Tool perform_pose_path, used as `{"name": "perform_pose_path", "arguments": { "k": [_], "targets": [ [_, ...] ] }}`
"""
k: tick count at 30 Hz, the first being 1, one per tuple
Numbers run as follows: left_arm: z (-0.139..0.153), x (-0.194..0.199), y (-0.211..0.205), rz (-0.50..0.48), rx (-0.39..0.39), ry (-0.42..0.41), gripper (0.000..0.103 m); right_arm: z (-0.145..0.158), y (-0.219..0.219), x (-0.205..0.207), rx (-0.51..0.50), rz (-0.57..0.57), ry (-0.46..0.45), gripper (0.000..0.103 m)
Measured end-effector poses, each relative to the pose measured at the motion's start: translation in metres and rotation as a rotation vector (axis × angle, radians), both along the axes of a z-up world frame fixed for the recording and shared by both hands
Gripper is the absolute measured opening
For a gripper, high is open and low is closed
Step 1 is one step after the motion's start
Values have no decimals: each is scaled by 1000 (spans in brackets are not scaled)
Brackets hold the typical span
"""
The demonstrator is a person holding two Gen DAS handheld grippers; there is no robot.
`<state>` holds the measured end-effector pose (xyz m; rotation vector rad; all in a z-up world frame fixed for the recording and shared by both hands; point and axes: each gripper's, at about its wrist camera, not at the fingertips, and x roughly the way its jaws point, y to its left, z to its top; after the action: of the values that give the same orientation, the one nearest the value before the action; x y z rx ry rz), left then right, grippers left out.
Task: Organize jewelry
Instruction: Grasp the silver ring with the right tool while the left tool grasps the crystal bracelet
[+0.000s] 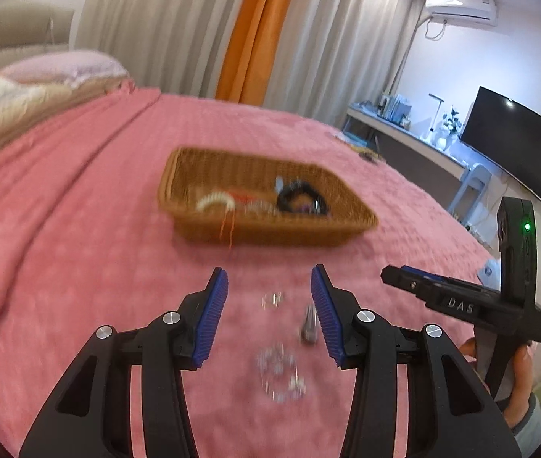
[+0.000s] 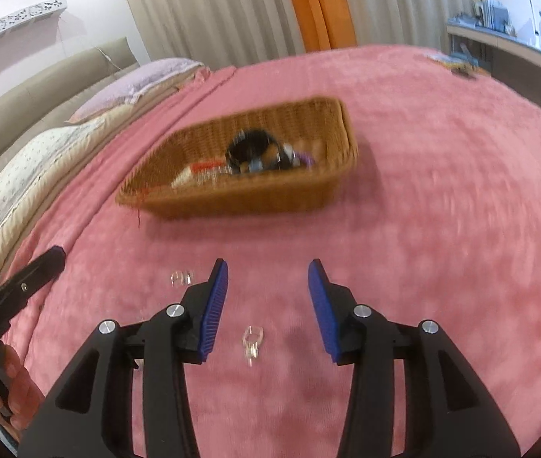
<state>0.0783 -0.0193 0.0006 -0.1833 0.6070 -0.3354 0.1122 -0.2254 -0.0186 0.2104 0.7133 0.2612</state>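
A wicker basket (image 1: 194,175) (image 2: 327,122) sits on the pink bedspread and holds a black band, a white bead string and other jewelry. My left gripper (image 1: 269,286) is open and empty above the blanket; a clear ring (image 1: 272,299), a small metal piece (image 1: 308,324) and a clear beaded bracelet (image 1: 280,376) lie between its fingers, blurred. My right gripper (image 2: 268,280) is open and empty; a clear ring (image 2: 252,339) lies between its fingers and another clear piece (image 2: 181,278) lies just left of them. The right gripper's body shows in the left wrist view (image 1: 461,301).
Pillows (image 2: 41,145) lie at the bed's left. Curtains hang behind. A desk with a monitor (image 1: 514,141) stands at the right. Small items (image 2: 457,65) lie at the bed's far corner.
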Motion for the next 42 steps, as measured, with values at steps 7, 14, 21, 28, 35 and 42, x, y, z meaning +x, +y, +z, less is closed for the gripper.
{"name": "perform_pose_path", "arguments": {
  "k": [7, 14, 21, 28, 35, 42],
  "targets": [
    [-42, 4, -4, -97, -36, 131, 43, -25, 3, -6, 8, 17, 61, 41],
    [-57, 4, -15, -67, 54, 144, 43, -32, 29, -17, -126, 45, 56, 41],
    [-71, 12, -8, -86, 32, 235, 43, -39, 42, -12, -205, 63, 79, 41],
    [-74, 8, -22, -77, 106, 224, 43, -43, 52, -10, -265, 62, 74, 41],
    [-71, 3, -30, -129, 111, 192, 12, -41, 66, -16, -311, 110, 27, 12],
    [-70, 0, -23, -142, 50, 178, 7, -36, 61, -22, -244, 147, -1, 12]
  ]
}}
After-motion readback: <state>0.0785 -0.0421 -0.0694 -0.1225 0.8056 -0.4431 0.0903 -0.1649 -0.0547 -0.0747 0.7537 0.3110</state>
